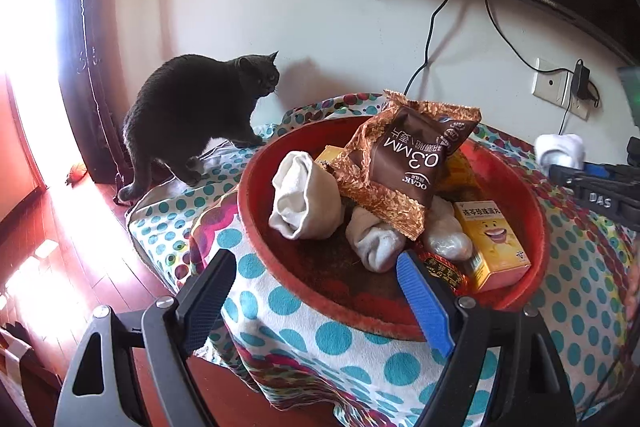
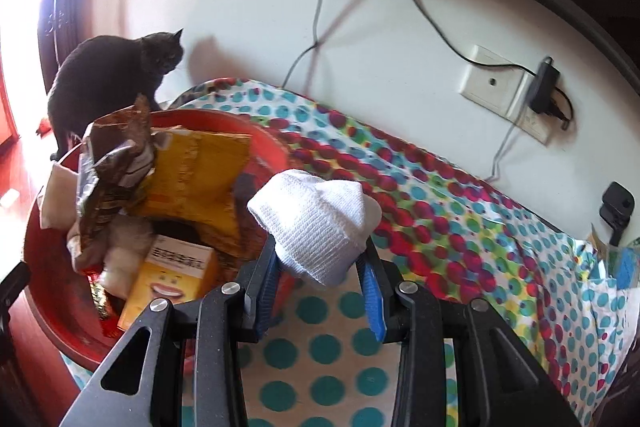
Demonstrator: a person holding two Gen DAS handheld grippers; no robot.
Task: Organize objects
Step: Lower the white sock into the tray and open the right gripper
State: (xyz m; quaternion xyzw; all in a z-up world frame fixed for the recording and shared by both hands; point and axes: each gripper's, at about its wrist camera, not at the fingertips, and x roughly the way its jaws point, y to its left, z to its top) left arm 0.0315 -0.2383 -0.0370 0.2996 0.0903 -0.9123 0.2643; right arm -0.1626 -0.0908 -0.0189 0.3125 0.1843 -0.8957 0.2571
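My right jaws (image 2: 320, 283) are pinched on a rolled white sock (image 2: 316, 223), held up clear of the spotted cloth (image 2: 320, 347) on the bench, just right of the red tray (image 2: 44, 255). I judge I am mid-carry, and the next move is to bring the sock over the rim and let go where there is room, without tipping the pile. The sock is a tight knitted bundle, soft, so it should drop without rolling far. My left jaws (image 1: 320, 291) stand wide with nothing between them, near the tray's front edge. Inside the tray lie other rolled socks (image 1: 304, 197), a yellow box (image 1: 494, 243) and a brown snack bag (image 1: 408, 159). Beyond, a dark cat (image 1: 200, 115) stands on the cloth, which may get in the way.
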